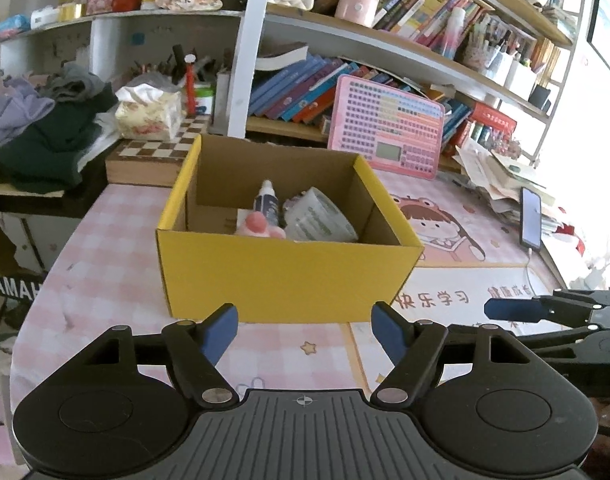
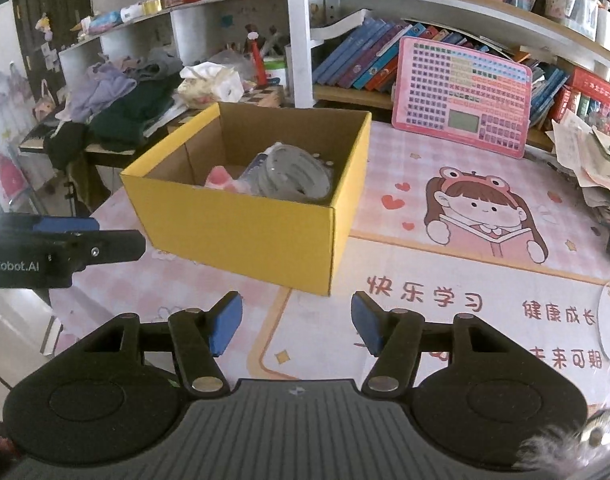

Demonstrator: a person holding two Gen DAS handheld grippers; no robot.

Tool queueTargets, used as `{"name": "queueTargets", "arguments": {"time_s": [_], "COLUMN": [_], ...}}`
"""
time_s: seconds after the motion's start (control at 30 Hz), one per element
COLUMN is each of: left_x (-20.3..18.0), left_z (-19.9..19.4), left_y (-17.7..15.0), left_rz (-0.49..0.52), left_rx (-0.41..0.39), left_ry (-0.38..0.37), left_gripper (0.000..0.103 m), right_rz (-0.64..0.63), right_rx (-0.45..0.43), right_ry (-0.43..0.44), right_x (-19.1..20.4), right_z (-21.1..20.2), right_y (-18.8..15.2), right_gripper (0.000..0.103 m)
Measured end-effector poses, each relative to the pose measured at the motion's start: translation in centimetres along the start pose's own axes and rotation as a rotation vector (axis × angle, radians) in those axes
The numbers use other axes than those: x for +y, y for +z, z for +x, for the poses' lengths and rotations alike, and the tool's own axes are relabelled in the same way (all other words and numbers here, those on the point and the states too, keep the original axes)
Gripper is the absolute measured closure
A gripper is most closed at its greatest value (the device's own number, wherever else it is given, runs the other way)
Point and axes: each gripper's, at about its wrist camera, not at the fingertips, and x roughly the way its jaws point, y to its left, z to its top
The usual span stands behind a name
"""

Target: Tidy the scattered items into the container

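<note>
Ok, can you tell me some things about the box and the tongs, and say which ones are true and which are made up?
1. The yellow box has things inside it. True.
2. The left tongs hold a bottle. False: nothing is between them.
3. A small bottle stands in the box. True.
4. The right tongs are squeezed shut. False: they are open and empty.
5. The pink keyboard toy lies in the box. False: it leans against the books behind it.
</note>
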Motion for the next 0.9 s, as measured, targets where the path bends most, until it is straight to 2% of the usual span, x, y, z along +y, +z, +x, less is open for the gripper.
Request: {"name": "queueTargets", "arguments": {"time_s": [0.1,0.27,0.33,0.63,0.8,0.9], "left_x": [-0.7,-2.3,-3.2,-7.2,-8.3,-9.0], "left_z": [-0.2,-0.5,-0.7,-1.0,-2.1,-2.5], "left_y": [0.0,0.3,0.1,-2.1,-2.8,-3.8], "left_rz": [-0.010,-0.044,-0.053,-0.050,-0.080,-0.090], "left_rx": [-0.014,-0.024,-0.029,0.021,0.005,0.009], "left_ry": [0.018,0.054,0.057,0.118,0.165,0.171], "left_gripper": [0.023,0.023,0.021,0.020,0.016,0.015], "right_rz": [-0.014,-0.067,-0.071,-0.085,-0.089,-0.063], "right_rx": [-0.008,-0.012,-0.021,0.004,-0.078,-0.079], "right_ry": [0.003,-0.002,0.002,0.005,-0.015,-0.005], "right_x": [-0.8,-2.6,-3.4,-5.6,-7.0,-7.5], "right_z": [-0.2,-0.9,-1.6,-3.3,-4.8,-5.6], "right_y": [-0.1,0.0,-0.2,-3.3,-2.3,-3.0], "right_gripper": [0.040,0.039,0.035,0.029,0.022,0.022]}}
